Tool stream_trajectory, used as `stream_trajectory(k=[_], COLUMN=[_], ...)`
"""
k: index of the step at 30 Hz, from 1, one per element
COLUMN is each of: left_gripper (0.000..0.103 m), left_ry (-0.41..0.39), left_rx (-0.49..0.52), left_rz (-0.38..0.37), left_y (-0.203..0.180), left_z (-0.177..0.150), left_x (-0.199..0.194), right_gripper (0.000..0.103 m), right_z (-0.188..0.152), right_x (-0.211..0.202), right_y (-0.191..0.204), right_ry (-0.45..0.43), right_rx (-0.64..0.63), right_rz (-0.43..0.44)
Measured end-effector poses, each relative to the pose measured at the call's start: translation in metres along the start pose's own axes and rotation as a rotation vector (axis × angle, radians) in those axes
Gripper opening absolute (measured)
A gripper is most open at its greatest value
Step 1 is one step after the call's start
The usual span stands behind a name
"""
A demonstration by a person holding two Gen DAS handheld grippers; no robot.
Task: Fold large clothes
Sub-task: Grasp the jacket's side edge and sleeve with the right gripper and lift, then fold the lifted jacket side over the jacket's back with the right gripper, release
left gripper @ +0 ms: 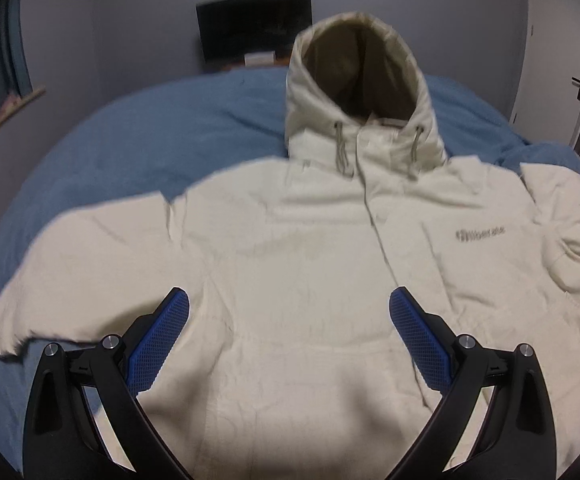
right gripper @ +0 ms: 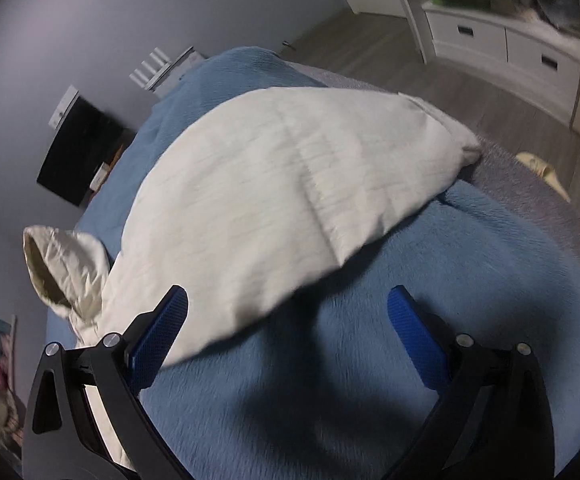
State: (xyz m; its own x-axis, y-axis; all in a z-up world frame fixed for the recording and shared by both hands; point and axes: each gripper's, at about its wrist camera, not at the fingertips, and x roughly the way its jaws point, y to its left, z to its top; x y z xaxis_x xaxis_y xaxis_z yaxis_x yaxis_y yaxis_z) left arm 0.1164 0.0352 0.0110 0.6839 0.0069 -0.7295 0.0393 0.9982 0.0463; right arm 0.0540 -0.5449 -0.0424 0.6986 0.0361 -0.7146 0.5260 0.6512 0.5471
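A big cream jacket (left gripper: 290,248) lies flat on the bed (left gripper: 129,140), front side up. It is spread out like this so it can be folded neatly. The hood (left gripper: 354,80) points to the far end of the bed, toward the dark screen (left gripper: 249,28) on the wall. The zip runs down the middle of the jacket, and there is a small grey logo (left gripper: 480,235) on the chest.

The left hand-held gripper (left gripper: 289,322) hangs over the lower part of the jacket, near the hem. Its two blue fingers (left gripper: 161,340) are spread wide, with nothing between them. It looks ready to come down and pinch the cloth.

The right hand-held gripper (right gripper: 287,320) is out to the side of the jacket, by one sleeve (right gripper: 310,176). The sleeve sticks out from the jacket toward the edge of the bed, with its cuff near the floor side. This gripper is wide apart too and holds nothing. One finger is over the edge of the sleeve and the other is over the blue blanket.

No fold has been made yet. I think the sleeve will go first, pulled in over the chest. The jacket looks thick and puffy, so it may spring back.
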Motion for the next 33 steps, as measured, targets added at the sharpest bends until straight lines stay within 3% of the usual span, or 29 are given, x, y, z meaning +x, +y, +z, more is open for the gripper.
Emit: stream_trajectory(k=[3,6,7,9,12,18,24,28,33], left_gripper=[0.097,0.097,0.097,0.097,0.097,0.097,0.097,0.097,0.097], left_ry=[0.013,0.012,0.015,0.022,0.023,0.015,-0.007,-0.011,-0.007], left_rx=[-0.035,-0.059,-0.057,-0.053,-0.06,-0.045,-0.042,-0.052,-0.071], left_rz=[-0.019,-0.034,-0.036,-0.036,-0.046,-0.05,-0.05,-0.053,-0.054], left_y=[0.007,0.01,0.01,0.009,0.01,0.008,0.007,0.009,0.013], left_z=[-0.001,-0.001,-0.002,-0.003,-0.002,-0.002,-0.003,-0.005,-0.007], left_x=[0.006,0.009,0.01,0.012,0.014,0.014,0.01,0.01,0.013], right_gripper=[0.08,0.074,0.068,0.039,0.02,0.018,0.018,0.017,0.017], right_z=[0.012,0.018,0.019,0.024,0.037,0.049,0.021,-0.02,-0.091], right_x=[0.024,0.046,0.049,0.044,0.013,-0.057,-0.121,-0.135,-0.109], right_y=[-0.006,-0.022,-0.029,-0.036,-0.03,0.059,0.187,0.261,0.337], right_ry=[0.008,0.034,0.03,-0.008,-0.124,-0.3,-0.407,-0.381,-0.222], right_rx=[0.051,0.158,0.206,0.255,0.218,-0.062,-0.388,-0.586,-0.741], right_rz=[0.034,0.107,0.143,0.178,0.166,0.11,0.177,0.247,0.346])
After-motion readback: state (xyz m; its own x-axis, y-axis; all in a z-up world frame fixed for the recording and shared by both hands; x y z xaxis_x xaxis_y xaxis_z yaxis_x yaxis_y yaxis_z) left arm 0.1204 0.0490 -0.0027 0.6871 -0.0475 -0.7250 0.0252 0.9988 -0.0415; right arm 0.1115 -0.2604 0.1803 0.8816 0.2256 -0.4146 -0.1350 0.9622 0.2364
